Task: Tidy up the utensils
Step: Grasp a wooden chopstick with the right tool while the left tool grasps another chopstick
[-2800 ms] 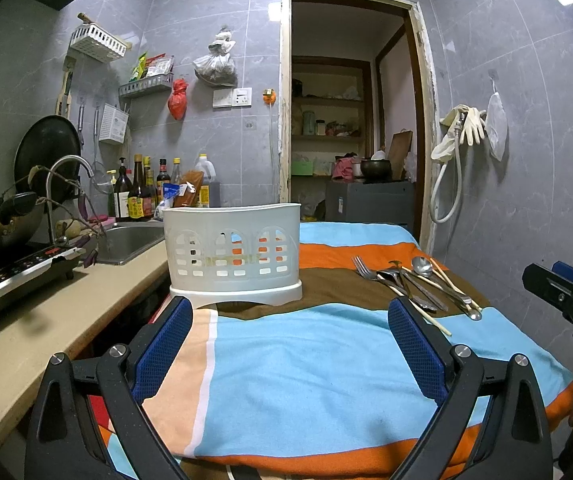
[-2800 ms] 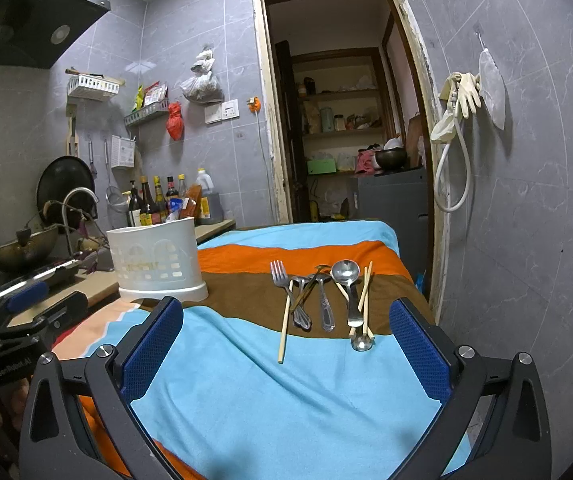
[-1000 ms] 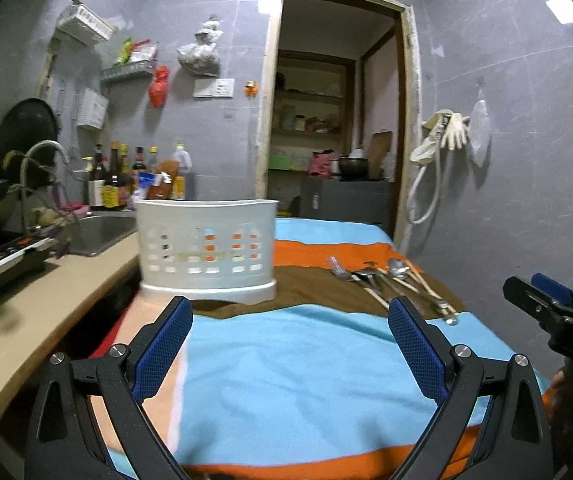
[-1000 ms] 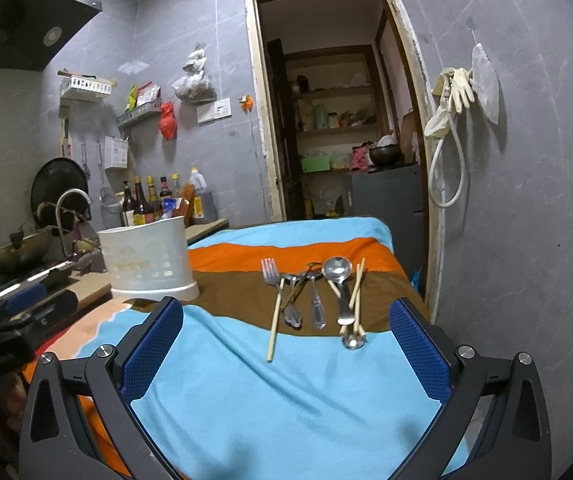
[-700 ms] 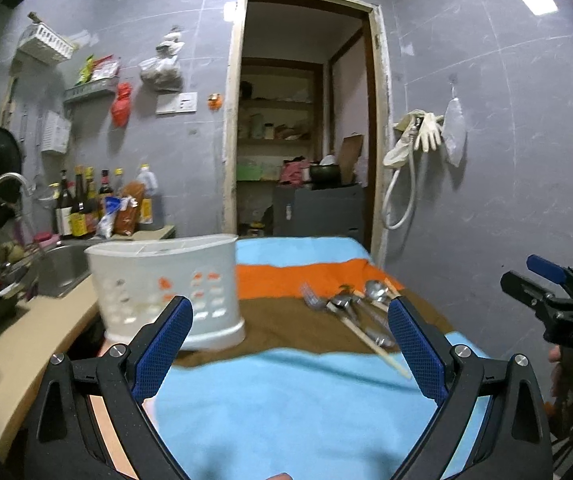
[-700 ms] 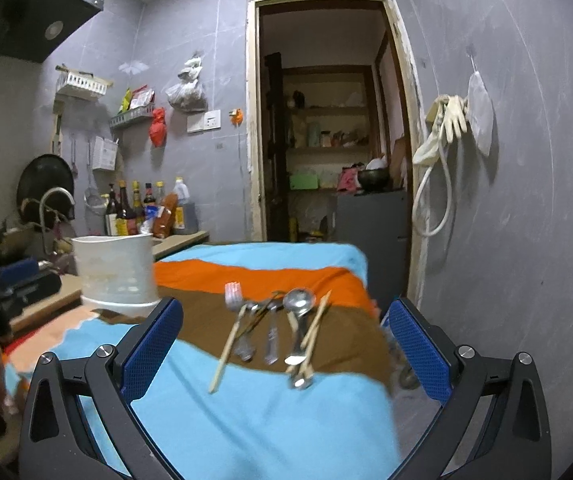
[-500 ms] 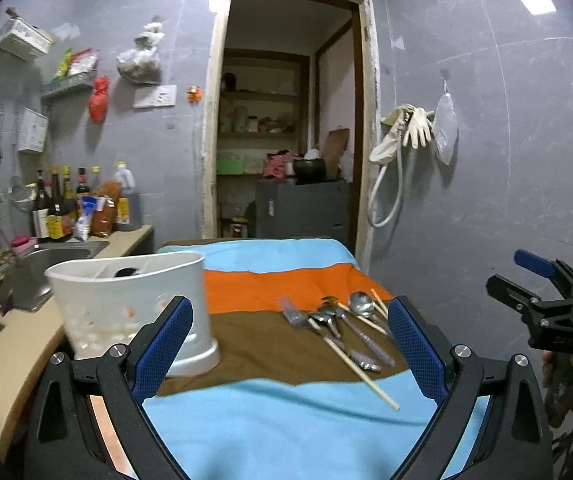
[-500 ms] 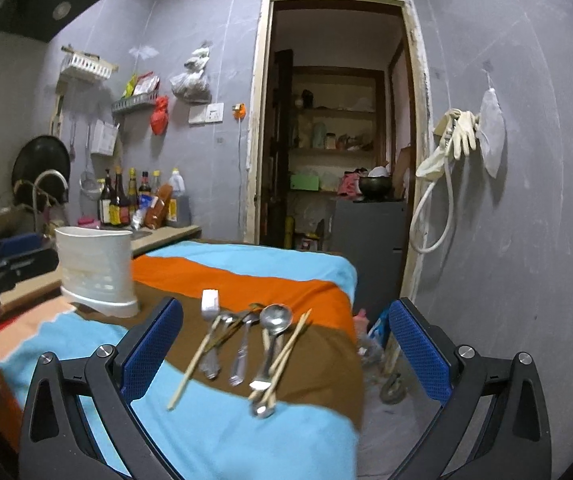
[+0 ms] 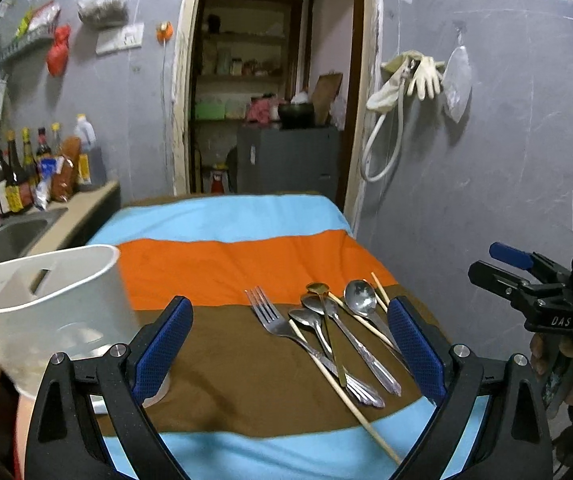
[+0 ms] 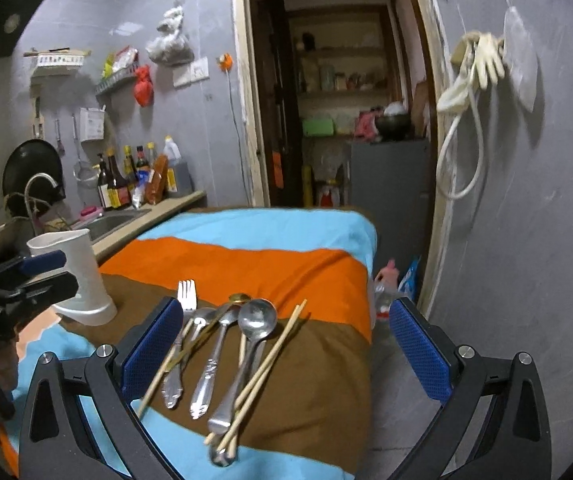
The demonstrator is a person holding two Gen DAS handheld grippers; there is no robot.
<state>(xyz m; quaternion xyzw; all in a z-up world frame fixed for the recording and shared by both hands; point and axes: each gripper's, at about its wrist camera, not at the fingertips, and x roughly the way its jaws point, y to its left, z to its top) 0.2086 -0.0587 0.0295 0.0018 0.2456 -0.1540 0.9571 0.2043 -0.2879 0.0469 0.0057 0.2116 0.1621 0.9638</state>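
Note:
A fork (image 9: 276, 320), several spoons (image 9: 360, 300) and wooden chopsticks (image 9: 350, 402) lie in a loose bunch on the brown stripe of the striped cloth (image 9: 226, 256). A white utensil holder (image 9: 42, 304) stands at the left. My left gripper (image 9: 290, 344) is open and empty, just short of the bunch. My right gripper (image 10: 286, 348) is open and empty, hovering over the same fork (image 10: 186, 294), spoons (image 10: 256, 320) and chopsticks (image 10: 262, 368). The holder (image 10: 76, 276) shows at the left in the right wrist view.
A counter with a sink (image 9: 10, 236) and sauce bottles (image 9: 14, 184) runs along the left. An open doorway (image 9: 270, 92) lies behind the table. The table's right edge (image 10: 368, 320) drops to the floor beside a grey wall.
Both grippers have moved forward and swung to the right, closer to the utensil bunch. The holder has slid to the left of both views. Both stay open.

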